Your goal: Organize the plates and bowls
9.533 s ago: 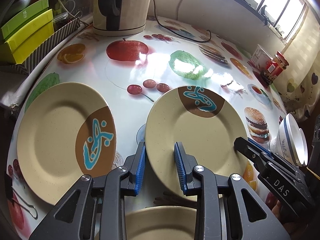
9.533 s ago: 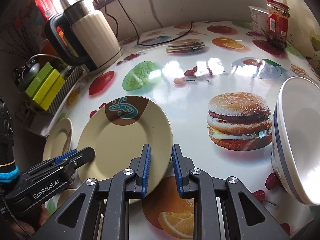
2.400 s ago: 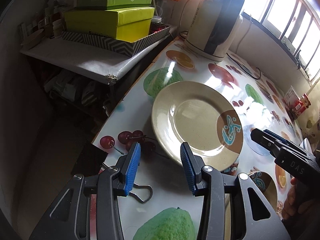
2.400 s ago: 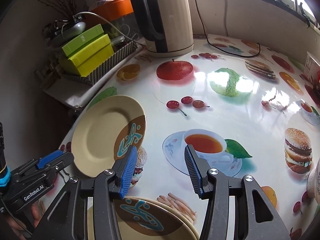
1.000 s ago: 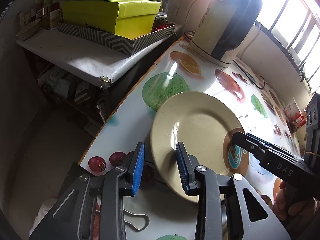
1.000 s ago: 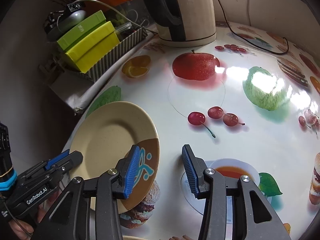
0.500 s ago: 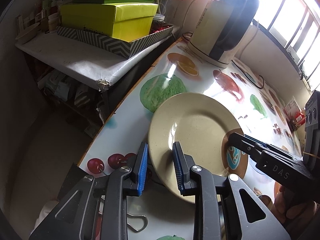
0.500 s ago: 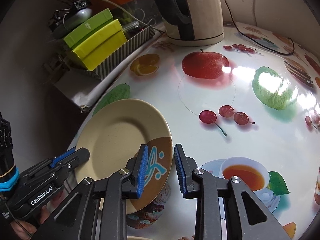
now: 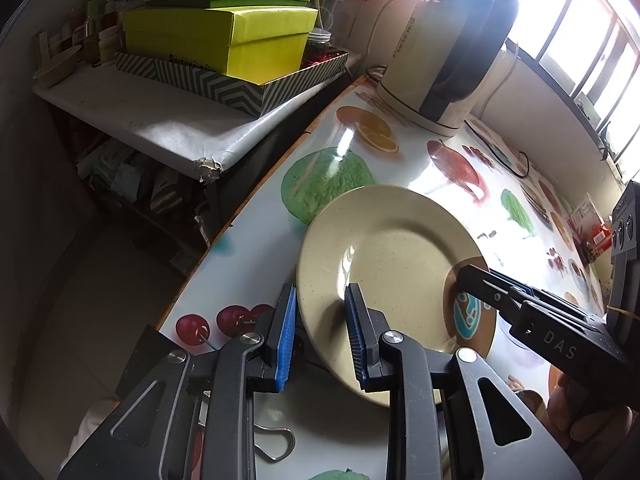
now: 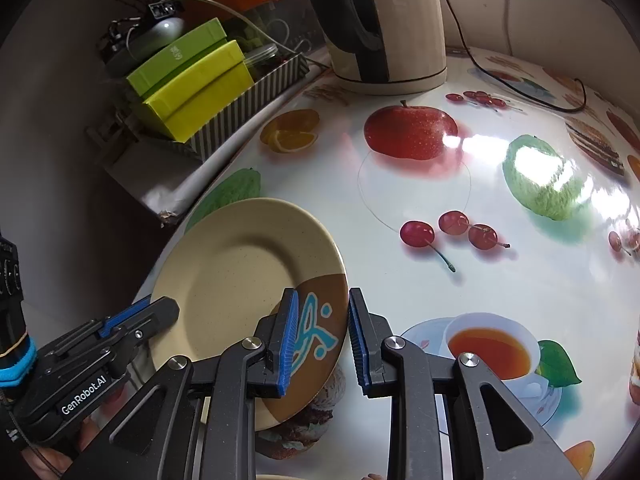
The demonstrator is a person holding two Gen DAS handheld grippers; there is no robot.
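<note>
A beige plate with a brown patch and a blue pattern lies near the table's left edge; it also shows in the right wrist view. My left gripper straddles its near-left rim, blue pads on either side, shut on it. My right gripper straddles the opposite rim at the brown patch, pads closed on it. The plate looks slightly raised off the table. The right gripper's fingers show over the plate in the left wrist view.
A cream kettle with its cord stands at the back. Yellow-green boxes sit in a striped tray on a side shelf left of the table. The table edge drops to the floor. A binder clip lies near me.
Both grippers have closed in on the plate's opposite rims, from open a second ago. The plate's rim now sits lifted between the pads.
</note>
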